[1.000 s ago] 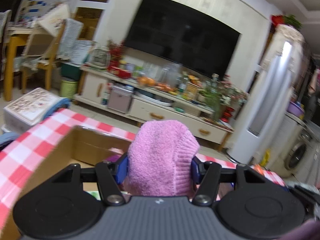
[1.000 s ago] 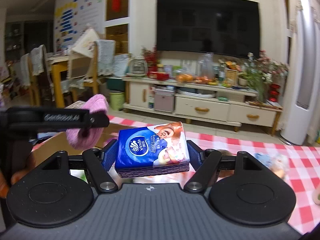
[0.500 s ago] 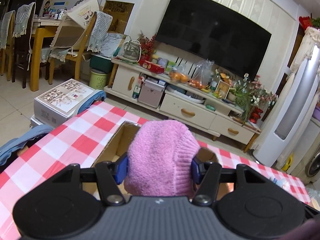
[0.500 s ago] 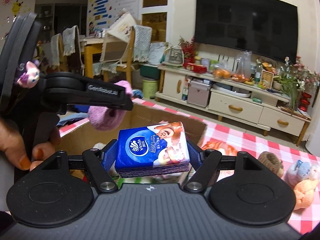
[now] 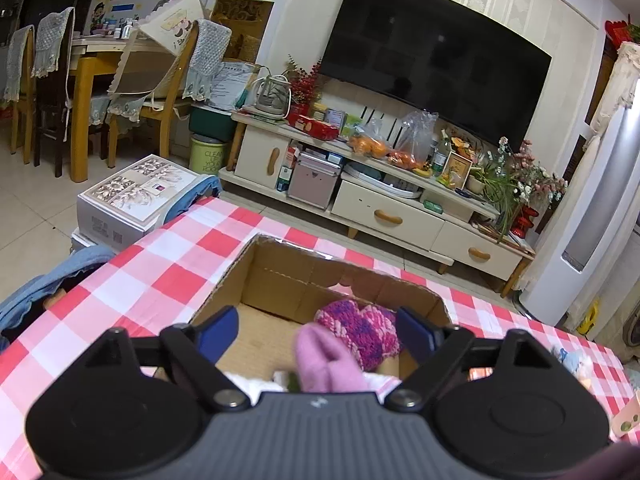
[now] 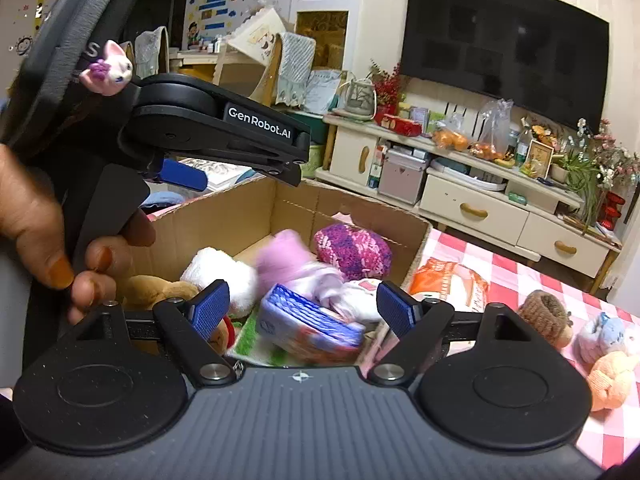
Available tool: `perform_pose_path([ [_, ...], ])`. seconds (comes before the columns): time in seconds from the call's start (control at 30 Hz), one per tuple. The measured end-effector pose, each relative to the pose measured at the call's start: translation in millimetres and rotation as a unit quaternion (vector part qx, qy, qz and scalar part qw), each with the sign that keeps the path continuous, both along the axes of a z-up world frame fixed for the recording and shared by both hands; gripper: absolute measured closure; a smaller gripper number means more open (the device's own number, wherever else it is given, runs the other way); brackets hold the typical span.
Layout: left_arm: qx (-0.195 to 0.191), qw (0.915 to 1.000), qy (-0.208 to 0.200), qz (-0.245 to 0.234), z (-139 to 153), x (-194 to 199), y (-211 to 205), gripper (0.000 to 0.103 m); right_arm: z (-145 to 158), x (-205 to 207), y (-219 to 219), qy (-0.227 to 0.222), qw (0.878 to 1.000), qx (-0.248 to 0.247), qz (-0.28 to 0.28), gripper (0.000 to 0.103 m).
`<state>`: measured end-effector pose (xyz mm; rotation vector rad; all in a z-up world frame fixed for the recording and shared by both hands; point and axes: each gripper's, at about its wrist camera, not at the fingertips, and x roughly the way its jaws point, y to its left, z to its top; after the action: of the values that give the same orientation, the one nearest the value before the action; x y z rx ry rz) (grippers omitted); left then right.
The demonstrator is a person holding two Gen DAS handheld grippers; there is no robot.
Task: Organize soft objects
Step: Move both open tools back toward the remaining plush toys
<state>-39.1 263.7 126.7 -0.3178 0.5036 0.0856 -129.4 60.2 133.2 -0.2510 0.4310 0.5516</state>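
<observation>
Living room with a wall-mounted television point(image 5: 432, 56) above a cluttered cream media cabinet point(image 5: 384, 200); a dining set with yellow-legged chairs point(image 5: 132, 92) stands at the far left. The bench point(image 5: 160, 264), covered in a red-and-white checked cloth, carries an open cardboard box point(image 6: 280, 208) set toward its left edge. Left claw point(image 5: 316, 332): released, blue pads spread wide over the box opening, nothing between them. The pink knitted hat point(image 5: 324, 360) lies below it inside the box, blurred, just beside a purple-and-pink yarn ball point(image 6: 352, 248) against the box's far wall. Right claw point(image 6: 304, 308): likewise released, pads apart. The blue tissue pack point(image 6: 308, 324) sits tilted and blurred between and below its pads, apart from both, on the box contents. Also in the box: a white plush point(image 6: 220, 272) and a brown plush point(image 6: 156, 288) toward the left wall. On the bench to the right of the box: an orange packet point(image 6: 452, 280) touching the box corner, a brown knitted item point(image 6: 544, 316), and pale blue and orange soft toys point(image 6: 608, 356) near the right edge. The person's left hand point(image 6: 44, 232) and the left tool body block the left portion of the right wrist view.
</observation>
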Motion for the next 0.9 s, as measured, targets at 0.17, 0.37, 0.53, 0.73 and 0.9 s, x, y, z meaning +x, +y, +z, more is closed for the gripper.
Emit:
perform_pose_path([
  [0.17,-0.002,1.0000,0.001,0.003,0.5,0.5,-2.0,0.011,2.9,-6.1,-13.8,-0.004,1.000,0.012,-0.019,0.002],
  [0.37,0.007,1.0000,0.000,-0.006,1.1,0.2,-10.9,0.009,7.3,-2.2,-28.3,-0.001,0.998,0.036,-0.042,0.002],
  [0.53,0.012,0.9999,0.004,-0.008,0.5,1.3,-15.6,0.006,5.0,1.9,-35.7,0.003,0.997,0.047,-0.058,0.002],
  [0.73,0.021,0.9997,0.007,-0.013,-0.5,2.8,-24.6,0.001,-2.6,1.4,-38.6,0.016,0.996,0.056,-0.074,0.002],
  [0.9,0.034,0.9992,0.015,-0.014,-0.5,5.1,-35.4,0.001,-4.4,2.2,-42.3,0.035,0.993,0.069,-0.093,0.002],
])
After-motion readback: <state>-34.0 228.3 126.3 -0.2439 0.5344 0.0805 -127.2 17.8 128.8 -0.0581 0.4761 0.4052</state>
